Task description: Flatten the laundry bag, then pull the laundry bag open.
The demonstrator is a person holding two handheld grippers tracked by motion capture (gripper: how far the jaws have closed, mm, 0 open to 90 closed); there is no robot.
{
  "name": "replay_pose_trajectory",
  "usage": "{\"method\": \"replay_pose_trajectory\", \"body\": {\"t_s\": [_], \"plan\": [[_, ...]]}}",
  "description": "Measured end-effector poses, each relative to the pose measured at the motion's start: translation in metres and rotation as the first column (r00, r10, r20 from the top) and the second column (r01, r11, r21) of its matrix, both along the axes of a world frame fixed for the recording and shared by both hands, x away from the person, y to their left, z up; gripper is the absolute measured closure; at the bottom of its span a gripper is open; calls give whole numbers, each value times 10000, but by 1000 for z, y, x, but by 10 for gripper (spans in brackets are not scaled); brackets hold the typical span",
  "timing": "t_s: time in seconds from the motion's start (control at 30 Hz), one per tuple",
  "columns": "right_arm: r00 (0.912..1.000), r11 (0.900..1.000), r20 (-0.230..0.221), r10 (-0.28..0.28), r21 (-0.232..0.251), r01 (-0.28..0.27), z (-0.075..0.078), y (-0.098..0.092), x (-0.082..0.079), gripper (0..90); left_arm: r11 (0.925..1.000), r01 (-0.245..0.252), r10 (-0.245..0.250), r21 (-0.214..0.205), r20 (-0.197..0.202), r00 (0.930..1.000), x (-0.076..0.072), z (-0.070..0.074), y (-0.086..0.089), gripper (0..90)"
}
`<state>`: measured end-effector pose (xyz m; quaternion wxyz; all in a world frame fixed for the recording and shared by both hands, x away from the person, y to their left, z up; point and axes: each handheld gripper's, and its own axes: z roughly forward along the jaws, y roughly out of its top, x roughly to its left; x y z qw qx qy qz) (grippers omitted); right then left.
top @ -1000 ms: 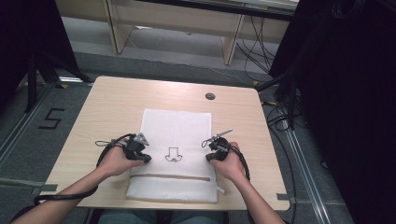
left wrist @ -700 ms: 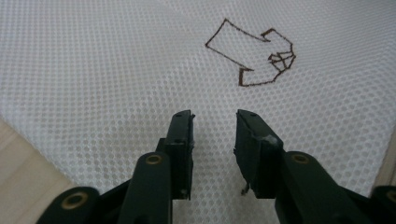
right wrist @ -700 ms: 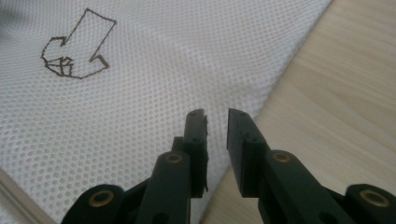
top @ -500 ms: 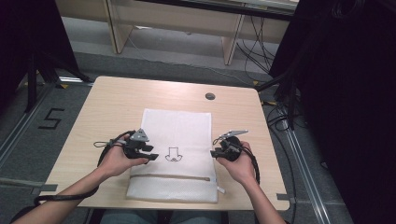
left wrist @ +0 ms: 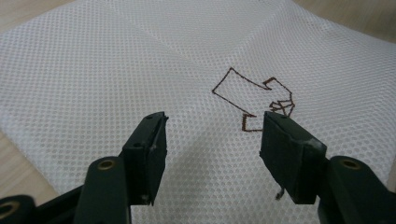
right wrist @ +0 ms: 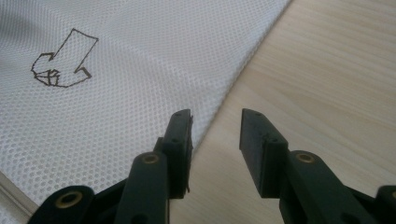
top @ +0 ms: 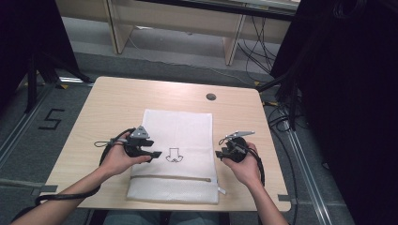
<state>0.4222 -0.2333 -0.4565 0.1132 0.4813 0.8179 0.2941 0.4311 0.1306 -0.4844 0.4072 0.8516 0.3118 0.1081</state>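
Table [top: 117, 101] first: pale wood, its near edge cut off by the bottom of the high view, so I could not see where it ended under my arms. On it lay the white mesh bag [top: 176, 154], flat, in the middle of the near half, with a round dark grommet [top: 210, 97] well beyond it. The bag's near end, below the zipper line [top: 173, 177], looked thicker and brighter, but whether it was folded under I could not tell. The zipper pull [top: 220, 190] at the right near corner was too small to read.

My left gripper [left wrist: 212, 140] hung over the bag's left part, its jaws having just been opening, wide apart with bare mesh between them and nothing gripped. One pad [left wrist: 285, 154] covered the lower corner of the brown arrow drawing [left wrist: 254, 100], so that part of the outline was lost to me. A tiny dark thread under that pad stayed unclear.

My right gripper [right wrist: 215, 140] sat at the bag's right edge, jaws also just opening, about half spread, holding nothing. One jaw stood over the mesh border, the other over bare wood; whether the first one touched the cloth I could not make out. From above, my hands hid most of both gripper bodies.
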Motion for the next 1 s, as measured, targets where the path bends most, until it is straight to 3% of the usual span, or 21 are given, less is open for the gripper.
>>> {"method": "replay_pose_trajectory", "body": {"t_s": [0.03, 0.07, 0.1, 0.2, 0.23, 0.27, 0.37, 0.4, 0.47, 0.57, 0.63, 0.67, 0.77, 0.83, 0.93, 0.97, 1.0], "plan": [[9997, 9999, 214, 129, -24, -128, -2, -1, 1, 645, 10000, 23, -23, -38, 13, 10000, 0, 0, 0, 407], [9995, 9996, 307, -70, 269, 62, -4, 2, 0, 640, 9999, 5, -4, -104, 33, 10000, -1, 0, 0, 405], [9999, 10000, 115, 2, 93, -3, -1, 1, -1, 634, 9999, -12, 12, -125, -10, 10000, -1, 1, 0, 403], [10000, 9999, 96, 22, 143, -23, -1, 2, -2, 618, 9997, 51, -49, -226, 110, 9999, 0, 2, 0, 392], [10000, 9998, 64, -13, 207, 11, -1, 2, -2, 617, 9987, -140, 142, -483, 45, 9999, -1, 1, -1, 388], [10000, 9992, 56, 69, 405, -71, -3, 2, -1, 614, 9991, -119, 121, -402, 44, 9999, 0, 2, 0, 387], [9999, 9989, 4, -161, 438, 160, -4, 2, -1, 585, 9981, -292, 295, -546, 52, 9996, 0, 2, 0, 391], [10000, 9992, -17, -88, 390, 88, -5, 2, -1, 577, 9990, -157, 161, -416, 97, 9998, 1, 3, 1, 396], [10000, 9989, -22, -26, 467, 27, -7, 2, -1, 577, 9967, -295, 310, -757, 193, 9993, 0, 4, 0, 428], [9999, 9995, -9, 132, 278, -131, -6, 1, -1, 640, 9947, -281, 307, -989, 251, 9992, -2, 6, 1, 484], [9995, 9994, 128, 304, 161, -306, -5, 3, -4, 714, 9972, -92, 125, -744, 437, 9990, -3, 7, 3, 509], [9989, 9988, 35, 466, -179, -466, -3, 2, -5, 768, 9968, -69, 104, -790, 448, 9989, -3, 7, 3, 525], [9992, 9992, -37, 400, 54, -399, 0, 4, -8, 889, 9981, 126, -108, -597, 302, 9995, -5, 6, 2, 587], [9983, 9979, -51, 576, -297, -577, 3, 1, -9, 900, 9974, 371, -355, -611, 269, 9990, -6, 7, -1, 635], [9977, 9970, -150, 665, -391, -671, 2, -3, -14, 900, 9966, 618, -602, -541, 304, 9977, -8, 9, -3, 685], [9969, 9977, -524, 594, -292, -610, 3, -4, -17, 900, 9963, 627, -612, -588, 273, 9978, -9, 10, -4, 702], [9966, 9973, -437, 695, -215, -705, 1, -4, -18, 900, 9952, 670, -660, -710, 162, 9977, -9, 12, -7, 713]]}}
